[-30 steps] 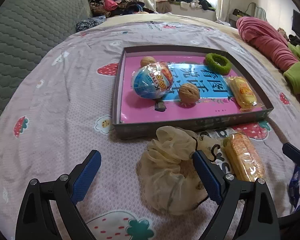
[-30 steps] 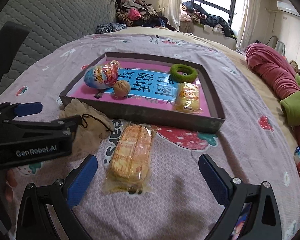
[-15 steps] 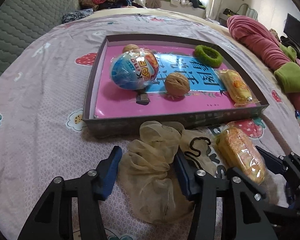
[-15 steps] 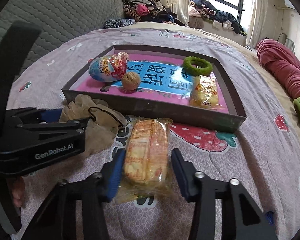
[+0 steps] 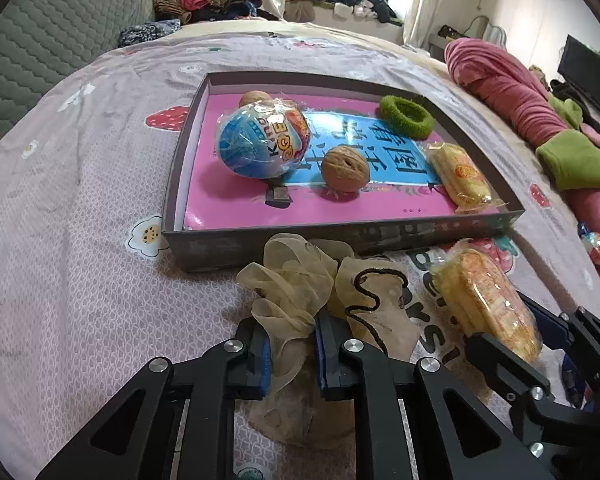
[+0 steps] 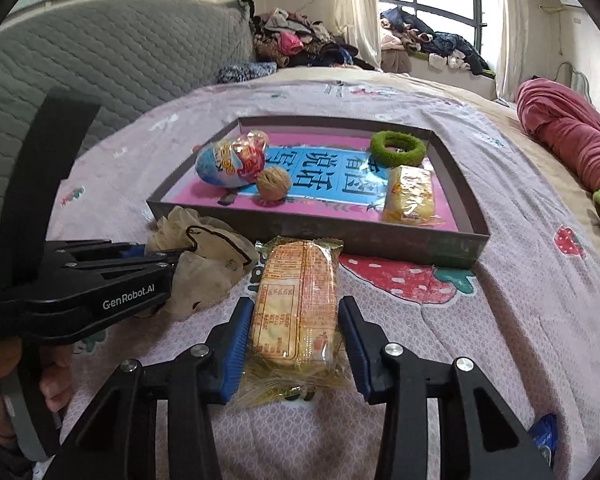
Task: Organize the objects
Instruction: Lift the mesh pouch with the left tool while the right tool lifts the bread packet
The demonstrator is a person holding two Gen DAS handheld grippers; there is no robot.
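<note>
A beige mesh pouch (image 5: 296,280) with a black cord lies on the bedspread in front of the grey tray (image 5: 340,236). My left gripper (image 5: 290,332) is shut on the pouch's gathered fabric; it also shows in the right wrist view (image 6: 172,258). Right of the pouch lies a wrapped cracker packet (image 6: 296,300), lengthwise between the blue pads of my right gripper (image 6: 296,320), which press on its sides. The tray holds a blue toy egg (image 5: 262,142), a walnut (image 5: 345,168), a second walnut (image 5: 254,98), a green hair ring (image 5: 406,117) and a yellow snack packet (image 5: 458,174).
The tray's near wall (image 6: 380,236) stands just beyond both held things. A rolled pink blanket (image 5: 512,92) lies at the right, a grey quilted headboard (image 5: 40,40) at the left. A blue wrapper (image 6: 544,432) lies near the right gripper. A hand (image 6: 4,392) holds the left gripper.
Both grippers went from wide open to closed: the left one on the mesh pouch, the right one on the cracker packet. Each has pushed in a little over its object.
</note>
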